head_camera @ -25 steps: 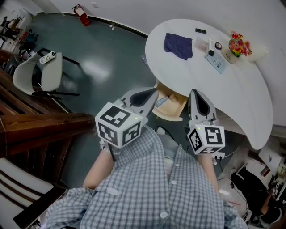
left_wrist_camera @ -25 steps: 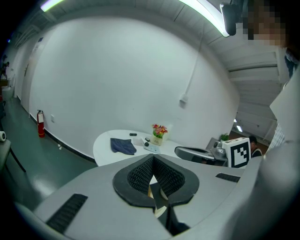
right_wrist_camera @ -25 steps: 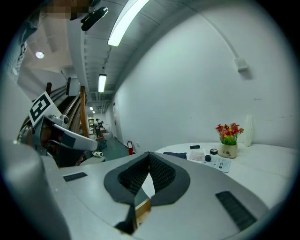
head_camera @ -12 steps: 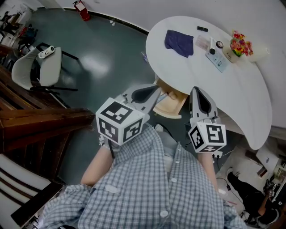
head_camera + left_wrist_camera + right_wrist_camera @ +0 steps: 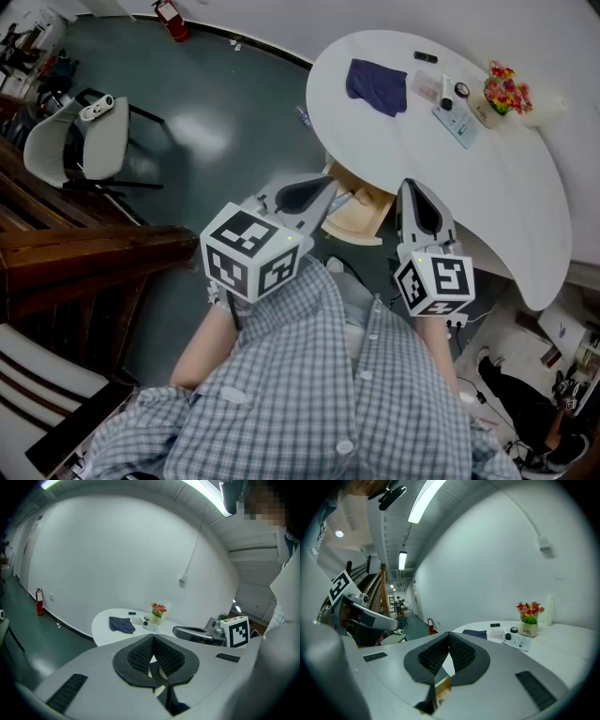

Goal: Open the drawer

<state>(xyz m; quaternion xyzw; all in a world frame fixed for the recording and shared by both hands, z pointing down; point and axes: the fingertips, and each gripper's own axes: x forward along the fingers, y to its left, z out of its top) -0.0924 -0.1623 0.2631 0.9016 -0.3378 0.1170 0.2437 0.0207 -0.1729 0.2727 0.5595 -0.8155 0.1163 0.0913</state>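
A pale wooden piece (image 5: 356,214) shows under the near edge of the white round table (image 5: 525,187); I cannot tell whether it is the drawer. My left gripper (image 5: 330,192) is held in front of my chest and points at that piece, jaws closed together with nothing between them. My right gripper (image 5: 410,194) hangs beside it on the right, also shut and empty, just short of the table edge. In the left gripper view the left gripper (image 5: 152,639) has its pads meeting at the tip. The right gripper (image 5: 449,641) looks the same in the right gripper view.
On the table lie a dark blue cloth (image 5: 377,84), a small flower pot (image 5: 502,94), a leaflet and small items (image 5: 455,117). A white chair (image 5: 80,150) stands at the left on the dark floor. Wooden stairs (image 5: 84,262) run along the left.
The head view has shifted slightly. Both grippers stay in place and remain shut.
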